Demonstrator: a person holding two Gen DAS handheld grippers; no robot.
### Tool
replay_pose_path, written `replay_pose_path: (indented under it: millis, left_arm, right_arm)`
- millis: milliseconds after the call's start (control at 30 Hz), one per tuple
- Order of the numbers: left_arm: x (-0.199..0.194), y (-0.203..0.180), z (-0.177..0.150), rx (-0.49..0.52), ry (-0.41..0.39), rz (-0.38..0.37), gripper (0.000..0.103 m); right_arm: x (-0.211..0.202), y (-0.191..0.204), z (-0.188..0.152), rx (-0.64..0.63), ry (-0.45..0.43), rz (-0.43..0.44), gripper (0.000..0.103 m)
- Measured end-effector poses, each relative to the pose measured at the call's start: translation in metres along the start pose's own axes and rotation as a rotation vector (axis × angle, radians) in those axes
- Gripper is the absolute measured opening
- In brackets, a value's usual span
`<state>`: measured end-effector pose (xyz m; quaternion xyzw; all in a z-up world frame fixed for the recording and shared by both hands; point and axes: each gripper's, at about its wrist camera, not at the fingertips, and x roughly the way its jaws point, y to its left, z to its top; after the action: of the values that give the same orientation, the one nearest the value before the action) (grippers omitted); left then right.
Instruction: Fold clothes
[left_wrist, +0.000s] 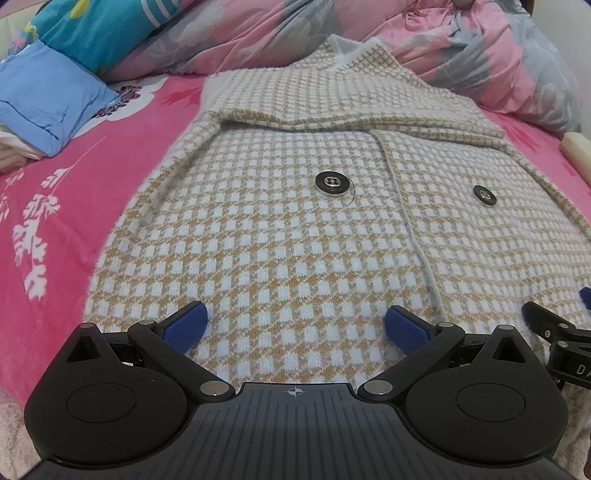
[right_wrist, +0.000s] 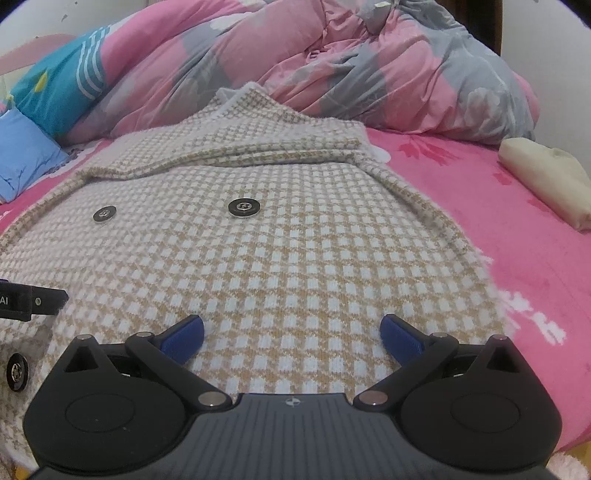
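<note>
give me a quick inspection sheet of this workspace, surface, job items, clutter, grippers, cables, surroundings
surface: bed with a pink floral sheet.
job's things: tan-and-white checked knit cardigan lying flat, front up, sleeves folded across the chest, dark buttons showing.
clutter: blue folded cloth on the left, cream folded item on the right, both apart from the cardigan.
grippers: left gripper and right gripper both open over the cardigan's near hem, blue fingers spread, holding nothing.
cables: nothing seen.
surroundings: bunched pink-and-grey duvet behind the collar, pale wall beyond.
</note>
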<state>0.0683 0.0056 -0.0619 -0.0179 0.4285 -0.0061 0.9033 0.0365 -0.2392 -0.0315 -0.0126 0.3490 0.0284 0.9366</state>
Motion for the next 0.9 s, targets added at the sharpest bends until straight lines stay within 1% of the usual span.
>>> replay_pose_path:
  millis: [900]
  left_arm:
    - [-0.0012, -0.0038, -0.0015, 0.010, -0.004, 0.025, 0.103]
  right_arm:
    - [-0.0004, -0.0015, -0.0079, -0.023, -0.040, 0.015, 0.103]
